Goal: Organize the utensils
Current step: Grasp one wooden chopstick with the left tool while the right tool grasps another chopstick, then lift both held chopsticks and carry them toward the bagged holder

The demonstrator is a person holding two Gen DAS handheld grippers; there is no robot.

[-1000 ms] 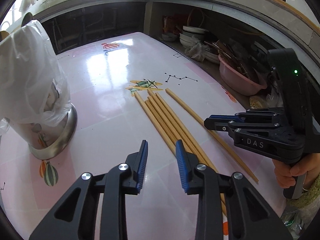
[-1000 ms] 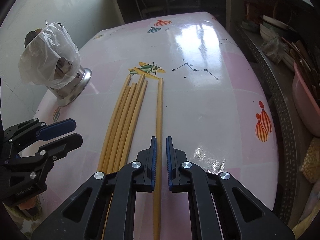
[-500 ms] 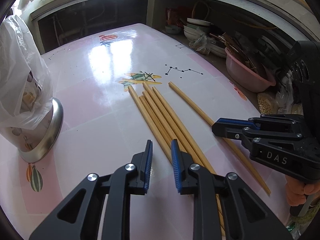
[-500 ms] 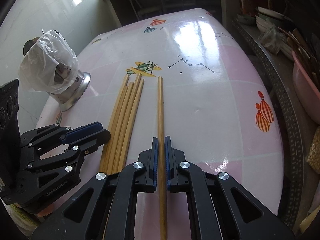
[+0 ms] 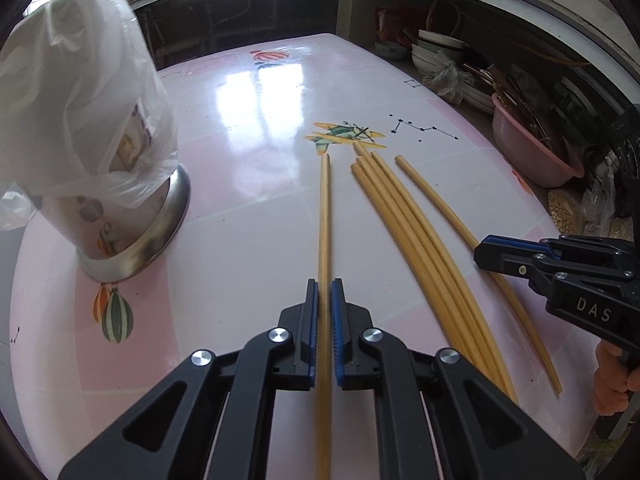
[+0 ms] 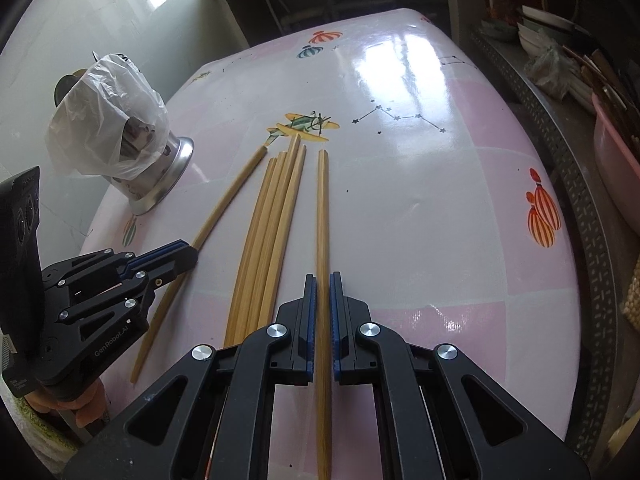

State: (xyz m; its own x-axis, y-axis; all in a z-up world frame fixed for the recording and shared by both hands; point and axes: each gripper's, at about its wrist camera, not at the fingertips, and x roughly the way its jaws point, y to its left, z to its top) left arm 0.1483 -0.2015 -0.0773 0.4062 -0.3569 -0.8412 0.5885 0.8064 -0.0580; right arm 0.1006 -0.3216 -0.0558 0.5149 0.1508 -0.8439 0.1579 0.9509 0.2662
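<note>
Several pale wooden chopsticks lie on a glossy pink table. My left gripper is closing its jaws on one chopstick, the blue pads touching it, and the stick lies apart from the bundle. In the right wrist view, my right gripper is shut on a separate chopstick, right of the bundle. The left gripper shows there on its stick. A utensil cup with a metal base, covered by a plastic bag, stands at the left.
A low shelf right of the table holds stacked bowls and a pink basin. The table's right edge curves down near that shelf. A person's fingers hold the right gripper's handle.
The left jaws have closed onto the leftmost chopstick, which now lies away from the bundle toward the cup. The right gripper has stayed shut on its chopstick.
</note>
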